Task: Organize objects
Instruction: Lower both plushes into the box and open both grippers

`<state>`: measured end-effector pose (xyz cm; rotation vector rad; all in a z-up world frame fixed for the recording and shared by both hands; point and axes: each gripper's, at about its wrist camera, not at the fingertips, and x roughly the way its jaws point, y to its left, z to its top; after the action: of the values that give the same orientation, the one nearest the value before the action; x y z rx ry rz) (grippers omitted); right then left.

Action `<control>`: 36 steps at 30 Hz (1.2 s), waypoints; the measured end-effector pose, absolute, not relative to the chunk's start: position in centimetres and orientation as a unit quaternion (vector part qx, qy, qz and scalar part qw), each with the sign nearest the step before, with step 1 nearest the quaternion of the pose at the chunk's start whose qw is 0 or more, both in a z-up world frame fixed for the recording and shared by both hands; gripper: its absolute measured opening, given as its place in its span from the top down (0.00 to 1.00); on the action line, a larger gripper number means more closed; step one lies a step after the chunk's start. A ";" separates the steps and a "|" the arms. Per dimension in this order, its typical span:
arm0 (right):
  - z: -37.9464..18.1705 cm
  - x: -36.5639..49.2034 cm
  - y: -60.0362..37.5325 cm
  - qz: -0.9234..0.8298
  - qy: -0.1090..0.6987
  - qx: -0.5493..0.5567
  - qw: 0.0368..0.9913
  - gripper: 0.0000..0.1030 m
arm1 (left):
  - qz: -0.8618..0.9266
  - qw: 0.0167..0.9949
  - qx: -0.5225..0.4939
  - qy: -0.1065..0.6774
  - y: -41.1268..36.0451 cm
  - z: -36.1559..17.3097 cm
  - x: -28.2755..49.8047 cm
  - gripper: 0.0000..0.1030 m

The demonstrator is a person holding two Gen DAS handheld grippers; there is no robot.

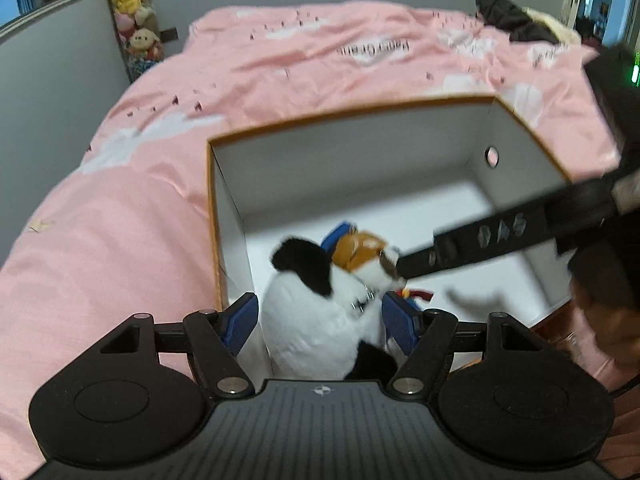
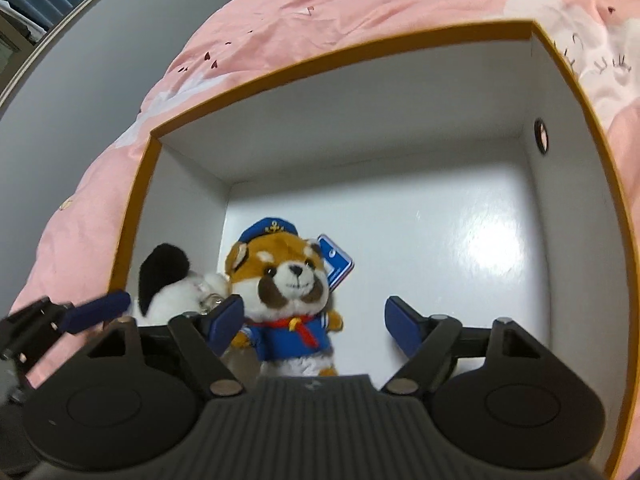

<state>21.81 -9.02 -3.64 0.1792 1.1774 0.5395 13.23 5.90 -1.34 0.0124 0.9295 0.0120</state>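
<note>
An open box (image 1: pixel 352 118) with an orange rim and white inside stands on a pink bed; it also shows in the right wrist view (image 2: pixel 360 56). A white and black plush (image 1: pixel 320 320) sits in its near left corner, between the open jaws of my left gripper (image 1: pixel 320 322). A red panda plush (image 2: pixel 286 288) in a blue sailor cap and suit stands beside it on the box floor, also in the left wrist view (image 1: pixel 360 254). My right gripper (image 2: pixel 314 322) is open just in front of the red panda plush and holds nothing. The white and black plush (image 2: pixel 172 284) sits to its left.
The pink duvet (image 1: pixel 240 60) covers the bed around the box. A column of plush toys (image 1: pixel 134 20) hangs on the far wall. Dark clothing (image 1: pixel 508 16) lies at the bed's far right corner. The box's right half floor (image 2: pixel 460 248) is bare white.
</note>
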 end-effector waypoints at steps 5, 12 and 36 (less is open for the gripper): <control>-4.5 21.5 -8.0 0.270 0.565 0.088 0.775 0.40 | 0.007 0.887 -0.031 0.460 7.1 -1.0 14.1 0.46; -5.6 21.5 -7.9 0.267 0.585 0.089 0.760 0.54 | -0.001 0.868 -0.035 0.495 7.0 -2.1 14.3 0.59; -7.5 21.7 -5.7 0.283 0.621 0.097 0.724 0.73 | 0.020 0.861 -0.008 0.508 7.0 -3.7 15.7 0.73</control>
<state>21.66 -5.75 -7.50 0.2138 1.3708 0.6245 15.71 7.00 -3.66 -0.0168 1.0647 0.0409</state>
